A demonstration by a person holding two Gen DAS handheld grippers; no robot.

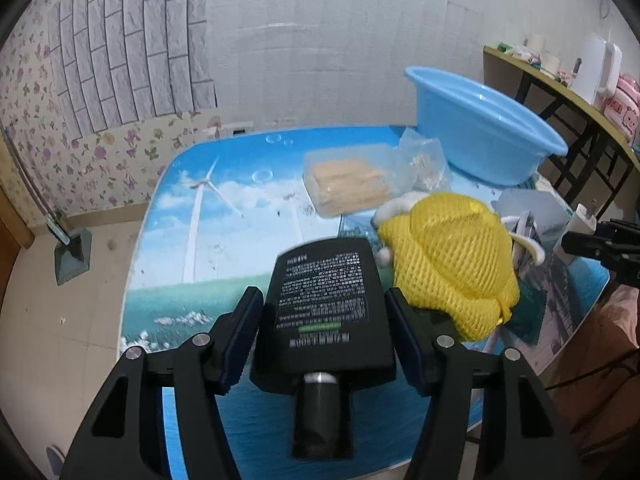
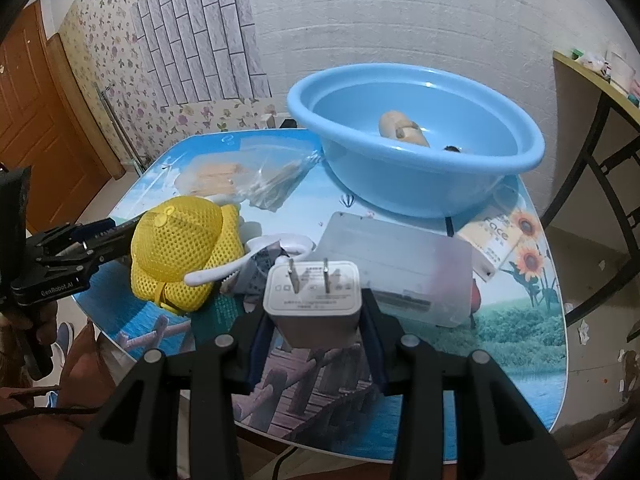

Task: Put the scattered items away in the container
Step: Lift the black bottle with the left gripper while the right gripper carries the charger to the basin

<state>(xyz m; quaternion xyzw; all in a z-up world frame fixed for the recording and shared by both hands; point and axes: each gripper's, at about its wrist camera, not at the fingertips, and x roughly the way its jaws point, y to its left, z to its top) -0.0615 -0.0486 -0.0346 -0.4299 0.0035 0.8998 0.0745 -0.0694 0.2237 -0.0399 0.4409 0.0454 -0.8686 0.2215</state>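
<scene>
My left gripper (image 1: 323,304) is shut on a flat black bottle (image 1: 320,268) with white print, its cap toward the camera, held above the table. My right gripper (image 2: 310,320) is shut on a white charger plug (image 2: 312,288), prongs pointing up and away. The blue basin (image 2: 400,188) stands at the table's far side, with a beige object (image 2: 402,128) and a small dark thing inside. In the left wrist view the basin (image 1: 480,132) is at the far right. A yellow mesh hat (image 1: 452,256) (image 2: 176,240) lies between the two grippers.
A clear box of wooden sticks (image 1: 348,188) and a bag of cotton swabs (image 2: 272,188) lie beside the basin. A frosted plastic case (image 2: 396,268), a white curved plastic piece (image 2: 224,272) and a cream tube (image 2: 496,240) lie nearby. A side table (image 1: 568,92) stands right.
</scene>
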